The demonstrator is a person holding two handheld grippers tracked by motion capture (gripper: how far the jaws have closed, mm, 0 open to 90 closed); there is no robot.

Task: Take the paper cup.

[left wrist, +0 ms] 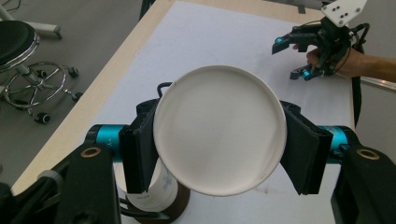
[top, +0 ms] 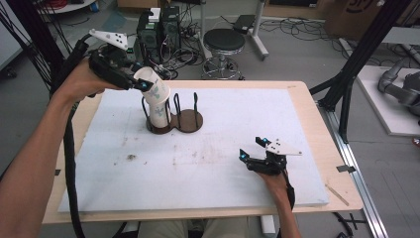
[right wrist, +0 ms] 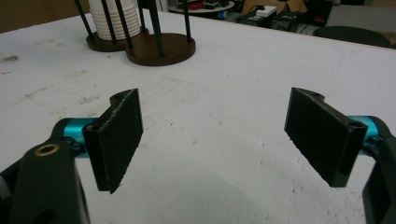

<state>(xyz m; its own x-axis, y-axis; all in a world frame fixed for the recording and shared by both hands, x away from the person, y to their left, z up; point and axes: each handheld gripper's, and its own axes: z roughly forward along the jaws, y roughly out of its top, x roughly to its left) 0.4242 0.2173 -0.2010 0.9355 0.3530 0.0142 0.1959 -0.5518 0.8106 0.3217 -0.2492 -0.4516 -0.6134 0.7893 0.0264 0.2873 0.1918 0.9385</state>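
The worktop [top: 307, 104] carries a white mat [top: 237, 124], and on it stands the landmark here, a dark twin-ring cup holder [top: 185, 120] with upright black rods. One ring holds a stack of paper cups [top: 159, 113]. The top cup [top: 154, 89] is tilted above that stack toward the mat's far left corner, clamped at its rim between the fingers [left wrist: 140, 154] of the left gripper [top: 141, 84]; the left gripper view looks straight into its mouth.

The main risk, as a judgement: the thin rim may buckle under the squeeze, or the cup may drag a second cup or the holder up with it. The rods around the stack stand in the way of any sideways pull.

The right gripper [top: 252, 148] rests near the mat's front right, well apart from the holder, its fingers [right wrist: 116, 135] wide apart and empty.
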